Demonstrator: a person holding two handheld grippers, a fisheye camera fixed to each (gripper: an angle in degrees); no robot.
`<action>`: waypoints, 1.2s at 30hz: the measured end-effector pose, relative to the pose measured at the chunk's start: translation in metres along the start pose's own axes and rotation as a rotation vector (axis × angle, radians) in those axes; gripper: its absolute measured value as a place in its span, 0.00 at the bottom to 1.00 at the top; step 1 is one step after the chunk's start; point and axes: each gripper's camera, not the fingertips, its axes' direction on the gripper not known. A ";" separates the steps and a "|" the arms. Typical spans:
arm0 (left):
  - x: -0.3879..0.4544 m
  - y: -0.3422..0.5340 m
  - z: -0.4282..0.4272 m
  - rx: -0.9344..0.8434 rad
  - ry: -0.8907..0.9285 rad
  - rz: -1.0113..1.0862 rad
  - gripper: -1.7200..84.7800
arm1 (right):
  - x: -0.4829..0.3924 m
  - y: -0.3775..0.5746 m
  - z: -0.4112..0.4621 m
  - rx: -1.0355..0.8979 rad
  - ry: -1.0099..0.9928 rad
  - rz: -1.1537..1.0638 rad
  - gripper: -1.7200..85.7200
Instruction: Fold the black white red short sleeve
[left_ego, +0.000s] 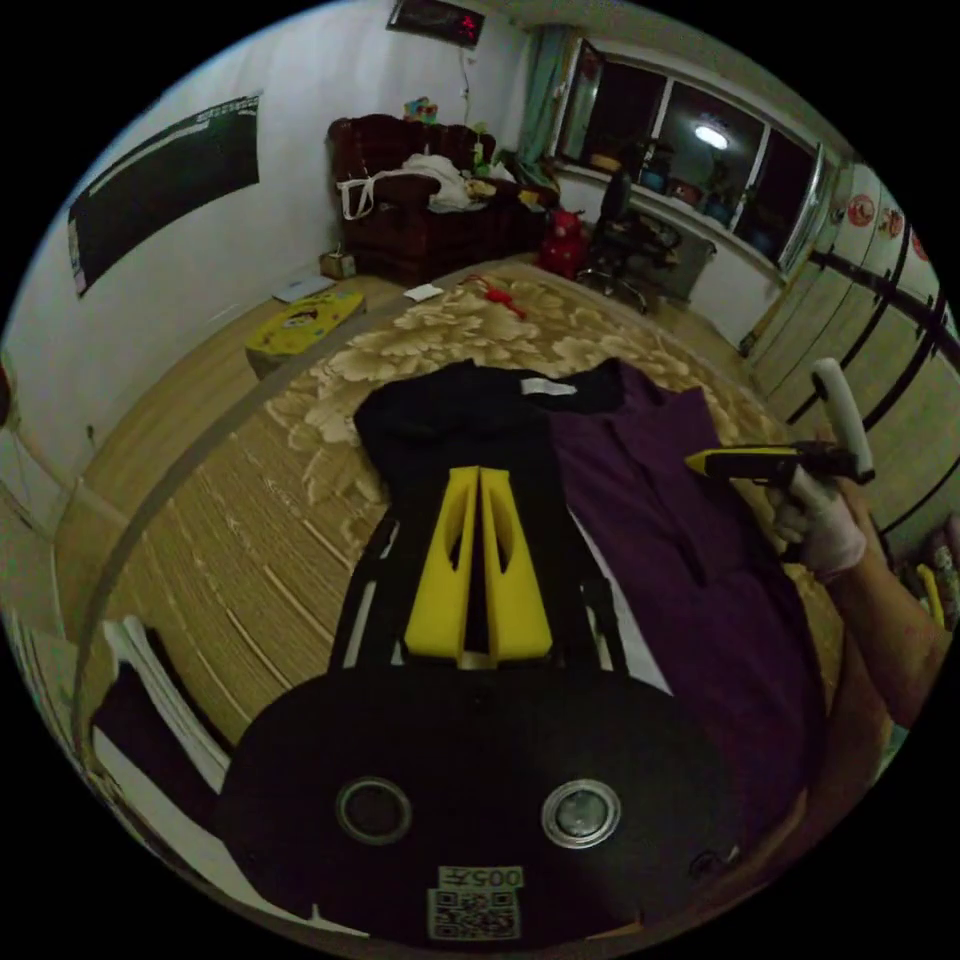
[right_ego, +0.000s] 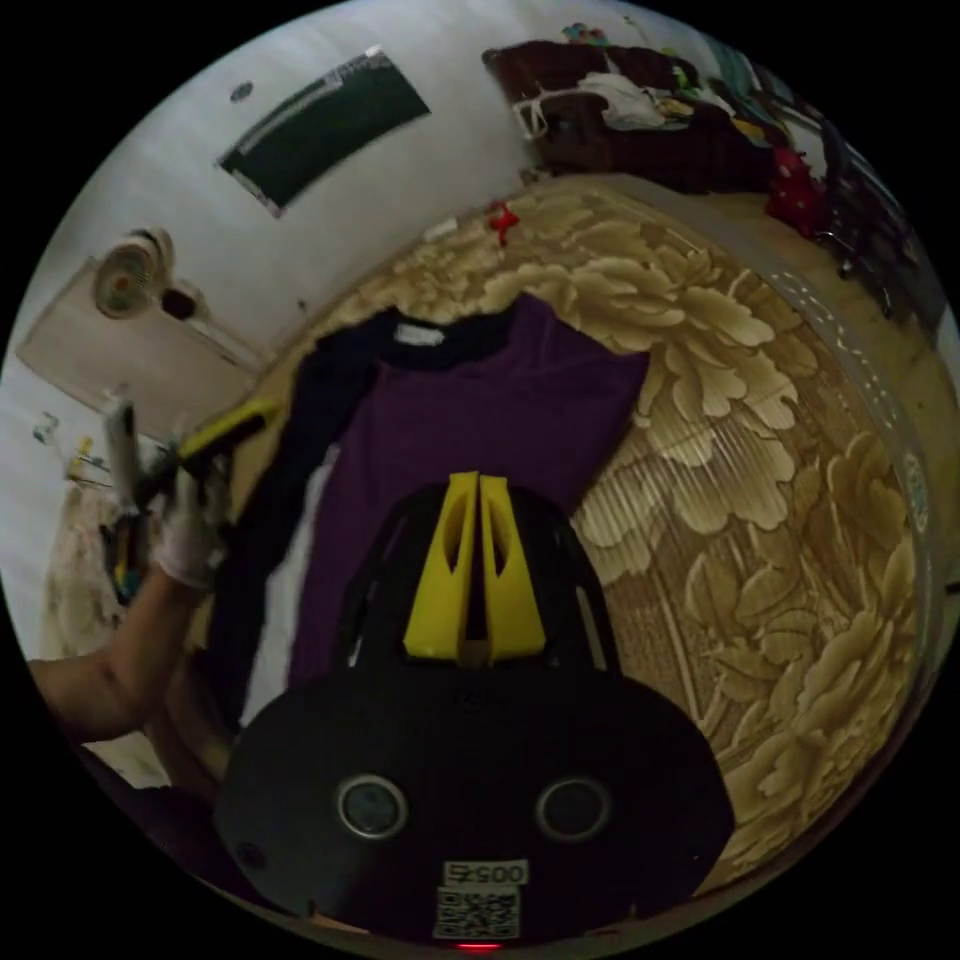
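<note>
Both yellow tongs, left tongs (left_ego: 478, 480) and right tongs (right_ego: 476, 490), are hovering closed and empty over the short sleeve shirt (right_ego: 470, 420) lying flat on the floral bed cover (right_ego: 760, 500), risking pinching cover along with cloth and dragging the fold crooked.

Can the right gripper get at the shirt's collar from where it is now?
Probably yes. The right gripper hangs over the shirt with its fingers together, holding nothing, and the collar lies flat and uncovered ahead of it on the bedspread. The left gripper sits off to the side.
</note>
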 end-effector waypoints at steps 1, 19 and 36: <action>-0.005 -0.002 0.012 -0.065 -0.011 0.024 0.01 | 0.001 0.001 0.000 0.006 0.004 0.010 0.01; -0.062 0.024 0.005 0.034 0.033 -0.011 0.01 | 0.064 0.018 -0.022 0.128 -0.218 0.201 0.01; -0.137 0.324 -0.118 -0.451 0.088 0.241 0.16 | 0.019 0.355 -0.112 -0.119 -0.090 0.308 0.09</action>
